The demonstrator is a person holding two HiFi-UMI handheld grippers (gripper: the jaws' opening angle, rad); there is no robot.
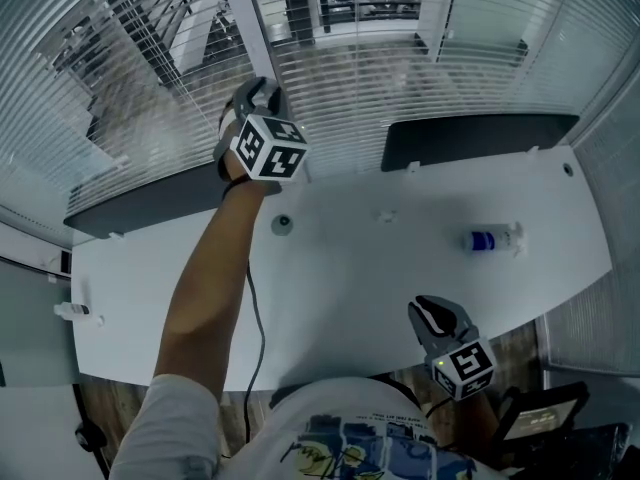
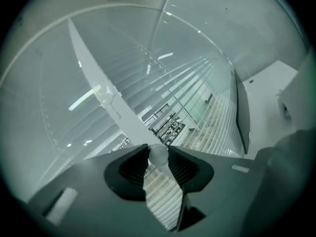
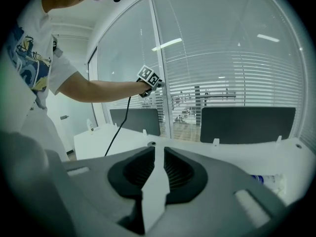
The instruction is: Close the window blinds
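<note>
With the left gripper point(image 1: 256, 93) pinching the tilt wand point(image 2: 158, 154) of the blinds point(image 1: 400, 68) beyond the desk's point(image 1: 350, 268) far edge, it is best to twist steadily without tugging, while the right gripper point(image 3: 158, 154), narrowly parted and empty, hangs by the near edge.

From my seat I see white horizontal blinds point(image 1: 400, 78) covering the glass on both sides of the window post. They hang down to the dark panels behind the desk. The slats lie tilted open (railings and a building show plainly through the gaps), thin and evenly spaced. In the left gripper view the slats point(image 2: 207, 83) fan away in long pale lines. The wand's end point(image 2: 158, 155), a small translucent rounded knob, sits pinched between the pads of the left gripper point(image 2: 159, 151).
</note>
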